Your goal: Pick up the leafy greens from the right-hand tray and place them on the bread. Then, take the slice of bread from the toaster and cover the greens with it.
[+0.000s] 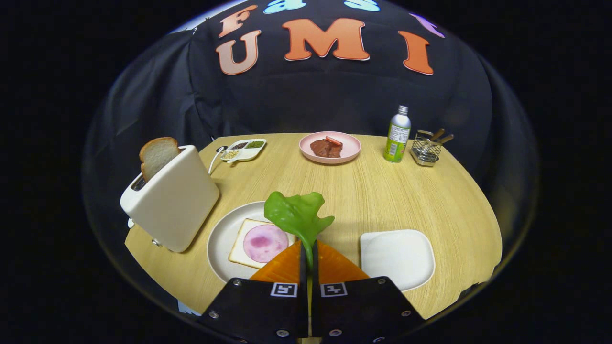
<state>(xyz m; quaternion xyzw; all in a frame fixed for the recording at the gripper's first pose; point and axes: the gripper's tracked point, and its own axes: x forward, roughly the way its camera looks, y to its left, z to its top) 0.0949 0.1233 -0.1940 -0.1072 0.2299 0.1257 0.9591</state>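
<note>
The hand-held gripper (309,253) points forward and slightly downward over the surface (382,200). Its two fingers (287,267) are drawn nearly together, pinching the stem of the leafy greens (297,215), which stand upright just beyond the tips.

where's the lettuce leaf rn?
In the gripper view the lettuce leaf is pinched by its stem in the gripper, raised just ahead of the fingers, between the plate with the bread and the white tray.

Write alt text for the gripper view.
The hand-held gripper is shut on a leafy green, held above a round plate with ham-topped bread. Beside it, a toaster holds a bread slice.
</note>
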